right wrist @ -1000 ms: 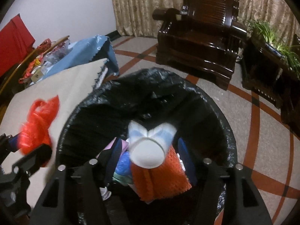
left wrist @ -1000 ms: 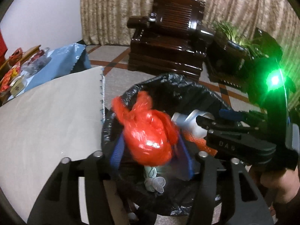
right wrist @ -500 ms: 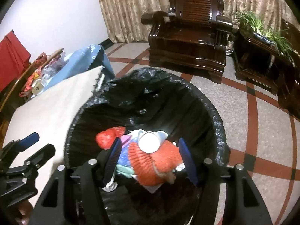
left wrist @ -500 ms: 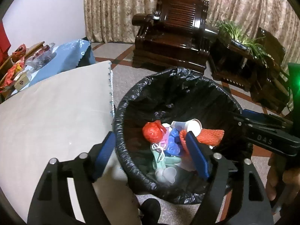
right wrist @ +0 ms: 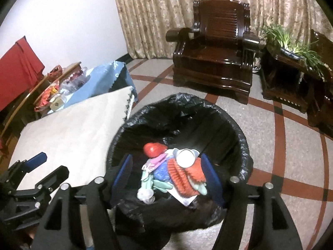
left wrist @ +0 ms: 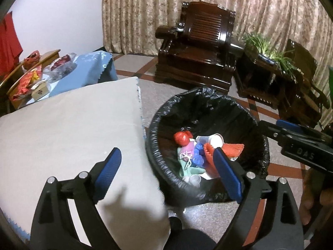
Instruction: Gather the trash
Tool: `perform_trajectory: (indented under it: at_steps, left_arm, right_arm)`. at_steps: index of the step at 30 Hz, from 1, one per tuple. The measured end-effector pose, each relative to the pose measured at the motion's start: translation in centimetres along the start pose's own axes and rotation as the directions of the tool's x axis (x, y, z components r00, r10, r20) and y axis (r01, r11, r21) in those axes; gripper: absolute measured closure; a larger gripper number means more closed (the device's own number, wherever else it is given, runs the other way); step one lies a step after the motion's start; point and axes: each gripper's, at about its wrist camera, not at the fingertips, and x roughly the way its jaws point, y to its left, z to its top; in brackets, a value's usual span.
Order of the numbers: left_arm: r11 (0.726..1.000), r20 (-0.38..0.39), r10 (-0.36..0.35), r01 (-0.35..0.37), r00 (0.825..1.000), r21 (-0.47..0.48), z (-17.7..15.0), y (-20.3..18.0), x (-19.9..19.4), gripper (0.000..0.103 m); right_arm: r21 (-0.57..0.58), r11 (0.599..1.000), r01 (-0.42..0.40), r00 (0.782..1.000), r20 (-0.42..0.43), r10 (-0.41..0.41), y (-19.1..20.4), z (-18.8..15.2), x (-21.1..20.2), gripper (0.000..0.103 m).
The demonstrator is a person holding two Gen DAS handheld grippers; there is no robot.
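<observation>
A bin with a black liner point(left wrist: 155, 125) point(right wrist: 241, 135) stands on the floor beside the cloth-covered table point(left wrist: 68, 125) point(right wrist: 72, 131). Inside lie a knotted red plastic bag point(left wrist: 182, 138) point(right wrist: 154, 149), a white paper cup point(left wrist: 216, 140) point(right wrist: 185, 158), an orange-red net point(left wrist: 234, 148) point(right wrist: 183, 175) and other scraps. My left gripper point(left wrist: 166, 154) point(right wrist: 41, 166) hangs above the bin's left rim and the table edge, its jaws opening with nothing between them. My right gripper point(right wrist: 166, 159) point(left wrist: 291, 135) hovers over the bin, its jaws also opening and empty.
A dark wooden armchair point(left wrist: 197, 48) point(right wrist: 216, 48) stands behind the bin, with a plant on a wooden stand point(left wrist: 268, 50) point(right wrist: 291, 48) to its right. A blue-covered table with snack packets point(left wrist: 83, 73) point(right wrist: 100, 79) lies far left. A hand point(left wrist: 312, 198) holds the right gripper.
The red bag left my left gripper and the cup with the net left my right one; all fell into the bin. Both grippers opened wider and rose away from it.
</observation>
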Motion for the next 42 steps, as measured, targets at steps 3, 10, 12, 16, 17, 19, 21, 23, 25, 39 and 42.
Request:
perform_trajectory:
  at_steps: [3,10,12,16,17,19,21,23,25,39,42]
  left_arm:
    - [1.000,0.013,0.026,-0.026,1.000,0.001,0.0,1.0,-3.0,0.013]
    - [0.992,0.075,0.124,-0.121,0.989,-0.041,-0.4,4.3,-11.4,0.011]
    - [0.985,0.100,0.165,-0.159,0.981,-0.063,-0.6,5.6,-14.0,0.011]
    - [0.973,0.141,0.214,-0.199,0.967,-0.117,-1.0,8.2,-19.0,0.011]
    - [0.969,0.154,0.231,-0.212,0.961,-0.128,-1.2,8.7,-20.2,0.011]
    - [0.957,0.172,0.269,-0.244,0.948,-0.155,-1.7,9.9,-22.7,0.009]
    - [0.946,0.189,0.300,-0.267,0.935,-0.182,-2.2,11.1,-25.1,0.008]
    - [0.933,0.211,0.335,-0.293,0.918,-0.208,-2.8,12.2,-27.3,0.007]
    - [0.916,0.230,0.376,-0.323,0.898,-0.237,-3.5,13.5,-29.8,0.006]
    - [0.832,0.300,0.516,-0.387,0.802,-0.396,-7.5,18.1,-40.9,0.006]
    - [0.826,0.303,0.521,-0.383,0.798,-0.413,-8.1,18.6,-41.9,0.006]
  right_arm:
    - [-0.003,1.000,0.001,1.000,0.027,-0.001,1.3,-0.2,-2.5,0.029]
    - [-0.050,0.999,0.017,0.979,0.203,-0.007,7.5,-1.1,-11.3,0.006]
    - [-0.065,0.998,0.020,0.971,0.240,-0.004,9.5,-1.3,-13.5,0.006]
    - [-0.069,0.998,0.011,0.961,0.277,0.008,13.1,-1.8,-17.0,0.006]
    - [-0.069,0.998,0.014,0.958,0.285,0.006,14.0,-2.0,-17.6,0.006]
    - [-0.073,0.997,0.020,0.956,0.293,0.002,15.6,-2.3,-18.8,0.006]
    - [-0.069,0.997,0.026,0.955,0.298,-0.004,17.1,-2.8,-19.7,0.006]
    - [-0.053,0.998,0.041,0.952,0.306,-0.023,18.3,-3.3,-20.4,0.006]
    - [-0.068,0.996,0.050,0.953,0.301,-0.027,19.7,-3.7,-21.0,0.006]
    - [-0.128,0.992,0.011,0.908,0.416,0.044,26.7,-6.2,-27.7,0.006]
    - [-0.147,0.989,0.026,0.904,0.425,0.040,27.6,-6.7,-28.2,0.006]
